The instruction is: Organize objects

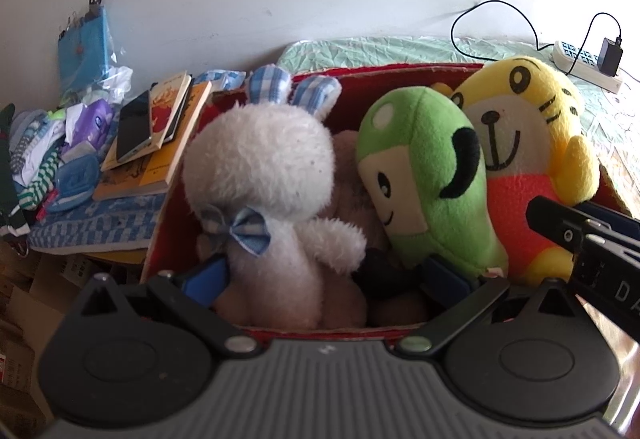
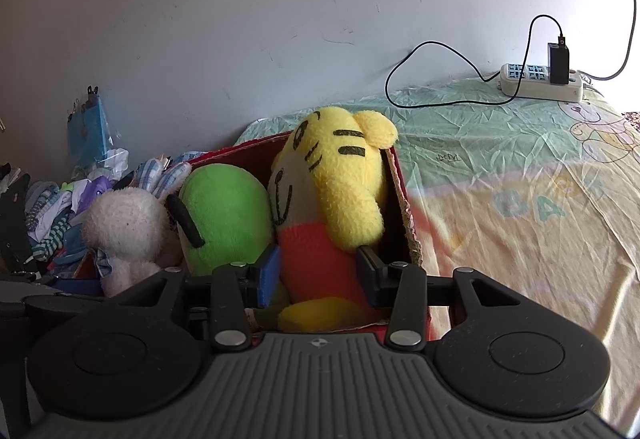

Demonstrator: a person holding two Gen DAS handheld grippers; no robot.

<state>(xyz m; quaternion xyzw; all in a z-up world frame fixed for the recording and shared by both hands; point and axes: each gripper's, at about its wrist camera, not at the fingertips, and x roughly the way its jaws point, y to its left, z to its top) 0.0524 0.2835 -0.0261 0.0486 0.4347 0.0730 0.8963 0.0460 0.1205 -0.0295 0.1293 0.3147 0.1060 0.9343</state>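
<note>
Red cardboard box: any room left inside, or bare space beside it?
The red cardboard box is packed. The pale green bedsheet between it and the white power strip is bare. The books and clothes pile opposite is crowded.

The bed [image 2: 500, 175] carries a red box [image 2: 404, 199] and a power strip [image 2: 540, 85].

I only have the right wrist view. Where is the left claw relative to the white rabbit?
Observer: The left claw is open, astride the white rabbit, low on its body.
Operator: Anything between the rabbit and the green toy?
Observer: Yes, a pale pink plush sits between them in the red box.
Operator: My right claw has the yellow tiger toy. What's left of the box?
Observer: Books with a phone on top.
</note>
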